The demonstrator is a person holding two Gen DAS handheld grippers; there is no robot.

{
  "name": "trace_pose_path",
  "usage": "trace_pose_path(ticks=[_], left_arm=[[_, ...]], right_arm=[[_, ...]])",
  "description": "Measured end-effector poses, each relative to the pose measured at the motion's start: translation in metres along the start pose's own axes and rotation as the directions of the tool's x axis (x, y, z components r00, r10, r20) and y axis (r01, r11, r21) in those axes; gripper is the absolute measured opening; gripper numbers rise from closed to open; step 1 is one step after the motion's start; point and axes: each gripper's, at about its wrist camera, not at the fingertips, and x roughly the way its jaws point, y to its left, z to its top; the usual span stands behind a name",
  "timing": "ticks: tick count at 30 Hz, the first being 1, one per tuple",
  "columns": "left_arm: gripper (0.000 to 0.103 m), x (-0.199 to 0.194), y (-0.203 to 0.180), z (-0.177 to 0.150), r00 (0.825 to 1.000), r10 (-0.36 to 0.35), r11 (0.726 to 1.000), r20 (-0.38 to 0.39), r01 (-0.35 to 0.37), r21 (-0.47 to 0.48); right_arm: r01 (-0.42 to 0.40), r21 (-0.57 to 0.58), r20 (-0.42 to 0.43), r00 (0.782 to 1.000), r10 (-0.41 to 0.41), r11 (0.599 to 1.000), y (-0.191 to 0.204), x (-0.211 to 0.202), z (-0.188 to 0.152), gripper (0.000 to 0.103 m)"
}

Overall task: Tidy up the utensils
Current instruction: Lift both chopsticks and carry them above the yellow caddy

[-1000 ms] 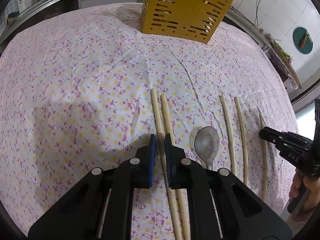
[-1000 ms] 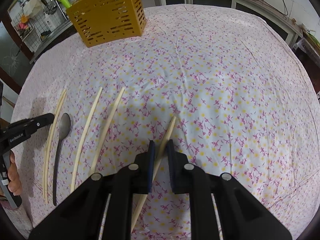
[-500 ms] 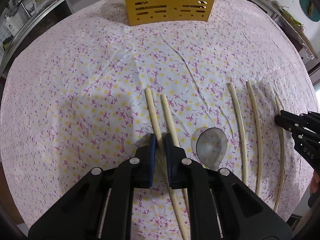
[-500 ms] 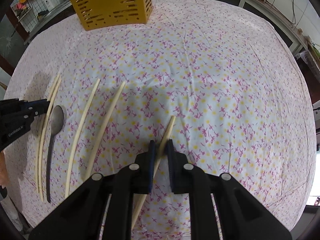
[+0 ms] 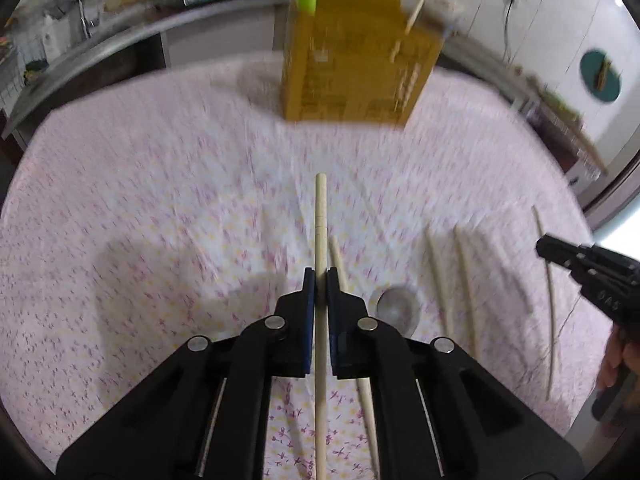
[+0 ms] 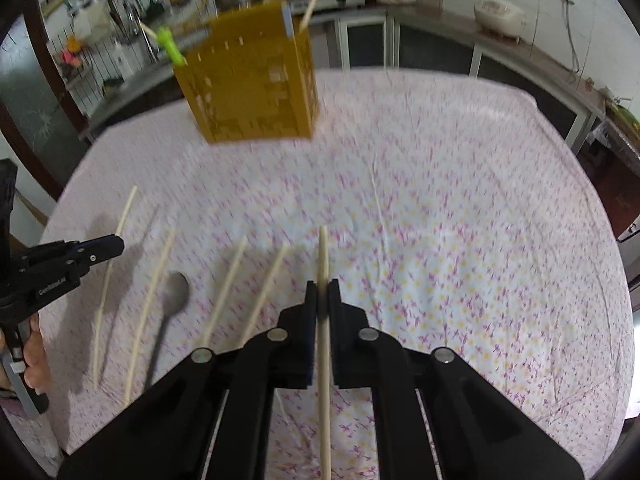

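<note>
Right now your left gripper [image 5: 321, 274] has its jaws clenched on one chopstick [image 5: 320, 216], which runs straight out between the blue pads [image 5: 307, 284] toward the yellow utensil basket [image 5: 356, 60] at the far side of the bench [image 5: 120, 200]. Your right gripper [image 6: 322, 288] is likewise clamped on a chopstick of its own [image 6: 323, 256], pointing forward over the flowered cloth [image 6: 460, 220]. Just beside your left-hand stick, a second chopstick [image 5: 338, 260] lies on the cloth and passes under the right jaw. To its right sits the spoon [image 5: 398, 308], bowl toward the basket, and beyond it two more chopsticks [image 5: 438, 280] lie side by side, with a curved one [image 5: 551, 300] farther out near your right gripper. From the right wrist view you can see four loose sticks [image 6: 228, 292] and the spoon spread across the left half of the cloth, all well apart from the basket. The basket stands upright and holds a green-handled utensil [image 6: 170, 44] and at least one stick [image 6: 311, 2] poking above its rim. Both views are motion-blurred, so the basket's slots are hard to read.
</note>
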Motion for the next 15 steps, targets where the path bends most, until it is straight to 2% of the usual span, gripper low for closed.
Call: trace_pose_path(ticks=[3,9,12,14,15], left_arm=[[0.005,-0.023,0.001,0.0,0.994,-0.026,0.999,0.107,0.029,-0.025],[0.005,-0.051,-0.005,-0.001,0.963,-0.053,0.997,0.263,0.066,-0.041],[0.005,-0.067,-0.01,-0.003,0.936,-0.044,0.998,0.351,0.057,-0.027],[0.005,-0.074,-0.019,-0.003,0.912,-0.031,0.999,0.409,0.041,-0.015],[0.005,-0.077,-0.021,-0.003,0.908,-0.032,0.999,0.418,0.041,-0.012]], right_arm=[[-0.008,0.0,0.075,0.997,0.008,1.0,0.004,-0.017,-0.001,0.006],[-0.025,-0.014,0.231,0.972,0.028,1.0,0.015,-0.037,0.005,0.006],[-0.046,-0.003,0.308,0.95,0.045,0.999,0.016,-0.048,0.009,0.006],[-0.068,0.016,0.371,0.927,0.057,0.998,0.016,-0.055,0.013,0.006],[-0.065,0.022,0.403,0.914,0.05,0.998,0.016,-0.059,0.015,0.006]])
